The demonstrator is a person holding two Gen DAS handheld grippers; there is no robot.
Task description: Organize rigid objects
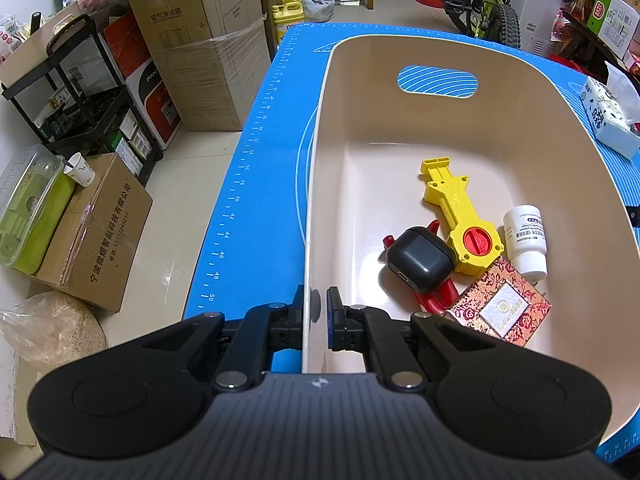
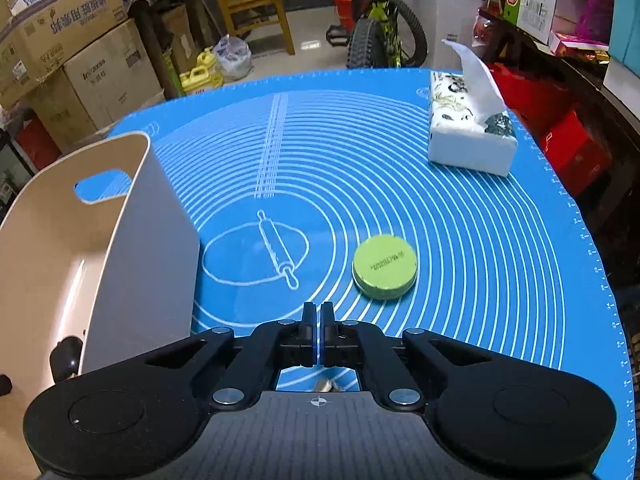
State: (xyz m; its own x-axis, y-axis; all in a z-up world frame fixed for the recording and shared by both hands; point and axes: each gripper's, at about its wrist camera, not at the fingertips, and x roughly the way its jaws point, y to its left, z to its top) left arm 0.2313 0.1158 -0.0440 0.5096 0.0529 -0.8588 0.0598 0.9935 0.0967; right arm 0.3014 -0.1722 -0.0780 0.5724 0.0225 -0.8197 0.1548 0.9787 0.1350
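A cream plastic bin (image 1: 520,92) stands on the blue mat (image 1: 256,160). My left gripper (image 1: 316,304) is shut on the bin's near left wall. Inside lie a yellow toy with a red knob (image 1: 460,216), a black earbud case (image 1: 420,260) on a red piece (image 1: 436,296), a white bottle (image 1: 524,236) and a patterned red box (image 1: 500,304). In the right wrist view the bin (image 2: 132,248) is at left. My right gripper (image 2: 319,312) is shut and empty above the mat (image 2: 460,240), a green round tin (image 2: 385,267) just ahead to the right.
A tissue box (image 2: 468,136) sits at the mat's far right. Cardboard boxes (image 1: 200,60), a black shelf (image 1: 88,92) and a bicycle (image 1: 488,0) stand on the floor beyond the table. A small metallic object (image 2: 326,385) lies on the mat under the right gripper.
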